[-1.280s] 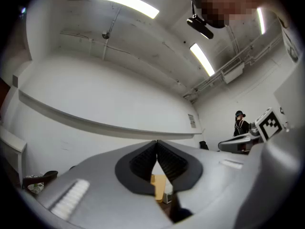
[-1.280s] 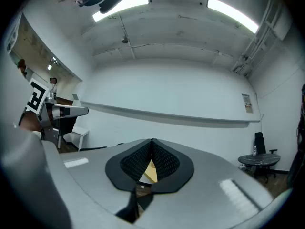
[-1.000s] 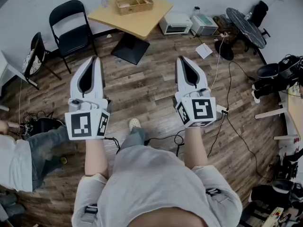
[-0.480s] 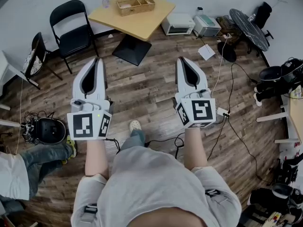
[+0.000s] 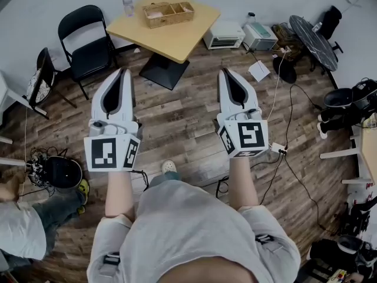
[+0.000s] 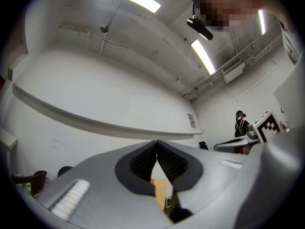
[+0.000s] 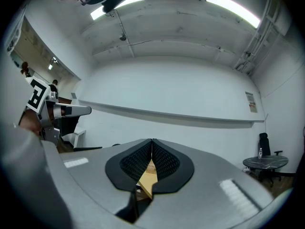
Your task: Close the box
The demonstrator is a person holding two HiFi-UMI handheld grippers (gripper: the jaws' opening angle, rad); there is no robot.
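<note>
- The wooden box (image 5: 168, 14) is set on the far part of the square wooden table (image 5: 177, 41). Its top is open and dividers are seen inside.
- A clear bottle (image 5: 127, 2) is stood at the table's far left corner, apart from the box.
- The left gripper (image 5: 122, 71) is held above the floor on the near side of the table, well apart from the box. In the left gripper view its jaws are pressed together at the tips, with nothing pinched.
- The right gripper (image 5: 227, 72) is held beside it, nearer the table's right corner. Its jaws are likewise pressed together and empty.
- The plank floor (image 5: 177, 114) and the table's black base (image 5: 165, 71) are seen between the grippers and the tabletop.
- A black folding chair (image 5: 87, 37) is placed just left of the table, and a second chair (image 5: 40, 78) farther left.
- Two white appliances (image 5: 224, 37) are set on the floor right of the table, with a sheet of paper (image 5: 259, 71) near them and a round dark table (image 5: 316, 34) beyond.
- Cables (image 5: 277, 114) are trailed across the floor near and right of the table.
- Another person's jeans-clad leg (image 5: 59, 205) is seen well apart from the table, at near left.
</note>
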